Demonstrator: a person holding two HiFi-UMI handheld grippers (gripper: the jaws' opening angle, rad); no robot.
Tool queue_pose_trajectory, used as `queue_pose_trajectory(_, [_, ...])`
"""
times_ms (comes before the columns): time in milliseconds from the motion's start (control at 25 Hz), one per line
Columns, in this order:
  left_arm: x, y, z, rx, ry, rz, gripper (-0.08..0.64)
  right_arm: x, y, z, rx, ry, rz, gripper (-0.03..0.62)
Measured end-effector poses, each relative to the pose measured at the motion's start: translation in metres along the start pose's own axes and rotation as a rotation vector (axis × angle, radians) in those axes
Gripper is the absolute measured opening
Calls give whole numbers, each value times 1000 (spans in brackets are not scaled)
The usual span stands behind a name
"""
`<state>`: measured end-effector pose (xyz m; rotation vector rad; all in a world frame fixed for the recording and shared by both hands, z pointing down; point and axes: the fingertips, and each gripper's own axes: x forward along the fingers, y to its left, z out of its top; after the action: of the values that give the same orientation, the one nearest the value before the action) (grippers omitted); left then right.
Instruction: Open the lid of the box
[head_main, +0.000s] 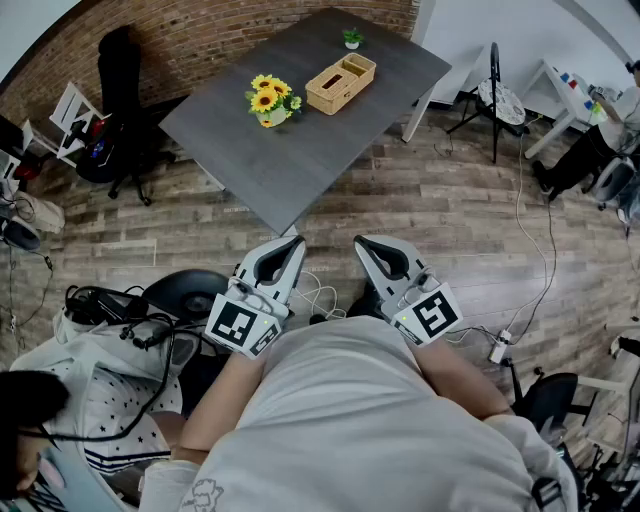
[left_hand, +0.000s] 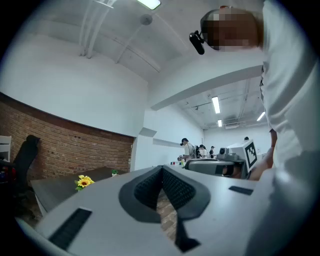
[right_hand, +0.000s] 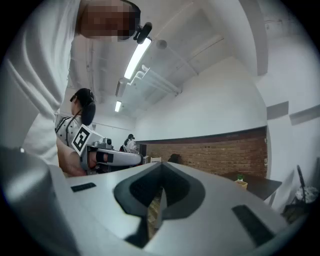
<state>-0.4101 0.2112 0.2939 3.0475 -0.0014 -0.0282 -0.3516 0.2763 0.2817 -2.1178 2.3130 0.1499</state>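
Well beyond both jaws, box on table

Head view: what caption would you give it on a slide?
Person holds left gripper and right gripper shut and empty, short of a table carrying a woven box, sunflowers and a potted plant.

sunflowers on table | potted plant | black chair
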Motion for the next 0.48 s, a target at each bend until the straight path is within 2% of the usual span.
queue_pose_trajectory(480, [10, 6, 2, -3, -3, 11, 11, 4, -11, 1, 10, 0, 6, 3])
